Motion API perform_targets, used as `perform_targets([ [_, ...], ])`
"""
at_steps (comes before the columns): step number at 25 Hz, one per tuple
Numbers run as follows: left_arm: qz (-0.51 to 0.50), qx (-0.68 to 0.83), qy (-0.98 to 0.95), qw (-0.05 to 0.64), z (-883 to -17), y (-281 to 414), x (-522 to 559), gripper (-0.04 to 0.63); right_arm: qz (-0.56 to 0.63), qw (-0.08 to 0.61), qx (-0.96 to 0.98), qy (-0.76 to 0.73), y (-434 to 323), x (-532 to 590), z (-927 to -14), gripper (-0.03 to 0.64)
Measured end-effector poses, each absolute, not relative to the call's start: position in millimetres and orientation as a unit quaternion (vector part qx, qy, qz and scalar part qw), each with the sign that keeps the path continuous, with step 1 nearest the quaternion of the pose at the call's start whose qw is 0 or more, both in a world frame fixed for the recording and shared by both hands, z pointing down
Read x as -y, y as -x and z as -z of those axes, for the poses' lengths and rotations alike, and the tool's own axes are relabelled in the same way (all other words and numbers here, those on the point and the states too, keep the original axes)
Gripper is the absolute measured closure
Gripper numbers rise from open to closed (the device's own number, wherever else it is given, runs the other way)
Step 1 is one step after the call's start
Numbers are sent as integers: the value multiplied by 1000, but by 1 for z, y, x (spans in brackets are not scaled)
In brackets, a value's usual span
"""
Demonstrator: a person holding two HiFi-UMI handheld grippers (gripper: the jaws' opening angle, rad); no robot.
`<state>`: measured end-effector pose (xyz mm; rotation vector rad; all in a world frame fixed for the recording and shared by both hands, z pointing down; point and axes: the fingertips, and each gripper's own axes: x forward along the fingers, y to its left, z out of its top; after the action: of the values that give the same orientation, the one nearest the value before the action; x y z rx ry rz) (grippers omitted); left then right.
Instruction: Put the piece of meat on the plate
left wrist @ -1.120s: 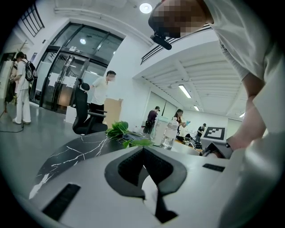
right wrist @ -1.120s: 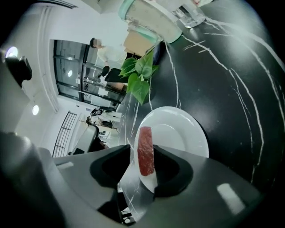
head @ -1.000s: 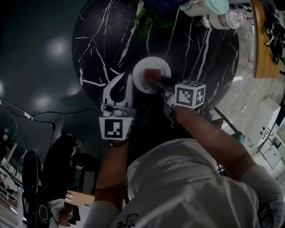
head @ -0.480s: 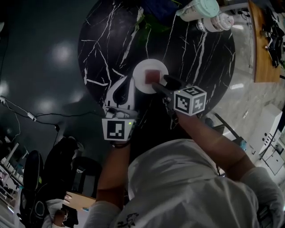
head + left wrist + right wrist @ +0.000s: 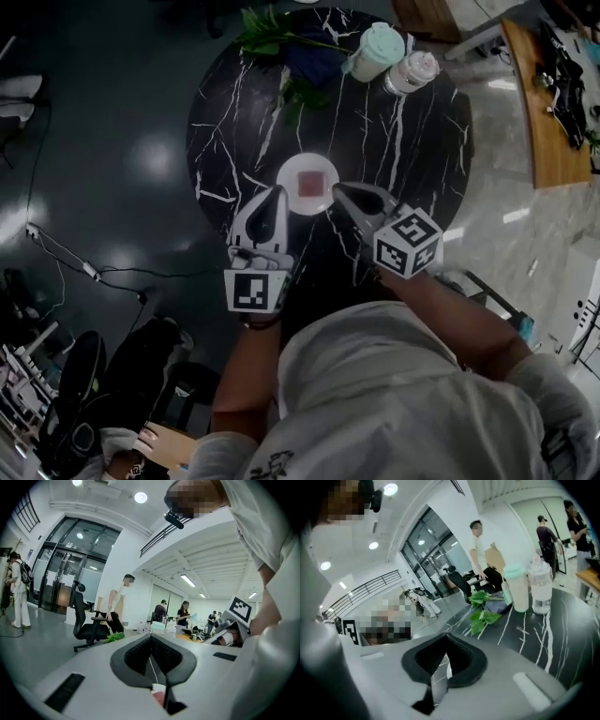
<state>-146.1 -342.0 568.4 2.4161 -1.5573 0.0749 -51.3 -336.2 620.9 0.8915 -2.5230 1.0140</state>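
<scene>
1. We see the piece of meat (image 5: 311, 183), a reddish square, lying flat in the middle of the white plate (image 5: 286, 188).
2. The plate sits near the middle of the round black marble table (image 5: 234, 131), on the side closer to us.
3. Our left gripper (image 5: 276, 195) has its jaws pressed together with nothing between them. In the left gripper view its pads meet along a thin line, and a sliver of the plate and meat shows below them.
4. Its tip lies just beside the plate's left edge in the head view, apart from the meat.
5. Our right gripper (image 5: 342, 192) also has its jaws pressed together and carries nothing. In the right gripper view only bare marble shows past the pads.
6. Its tip lies just beside the plate's right edge, so the plate is between the two grippers.
7. Each gripper carries its marker cube: the left cube (image 5: 256, 291) and the right cube (image 5: 408, 242).
8. At the far edge of the table stand a mint-lidded cup (image 5: 375, 49) and a clear bottle (image 5: 410, 71), side by side.
9. A leafy green plant (image 5: 267, 28) and a dark blue item (image 5: 314, 58) lie to their left, well apart from the plate.
</scene>
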Motion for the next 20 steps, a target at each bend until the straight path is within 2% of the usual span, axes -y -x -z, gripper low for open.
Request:
perform_targets([
  [7, 5, 559, -820, 122, -484, 123, 298, 588, -259, 95, 929, -248, 41, 304, -521, 615],
  [10, 21, 566, -815, 124, -453, 111, 271, 588, -257, 74, 938, -222, 37, 286, -487, 615],
  [20, 57, 540, -837, 66, -345, 89, 215, 588, -202, 26, 952, -228, 22, 216, -392, 615],
])
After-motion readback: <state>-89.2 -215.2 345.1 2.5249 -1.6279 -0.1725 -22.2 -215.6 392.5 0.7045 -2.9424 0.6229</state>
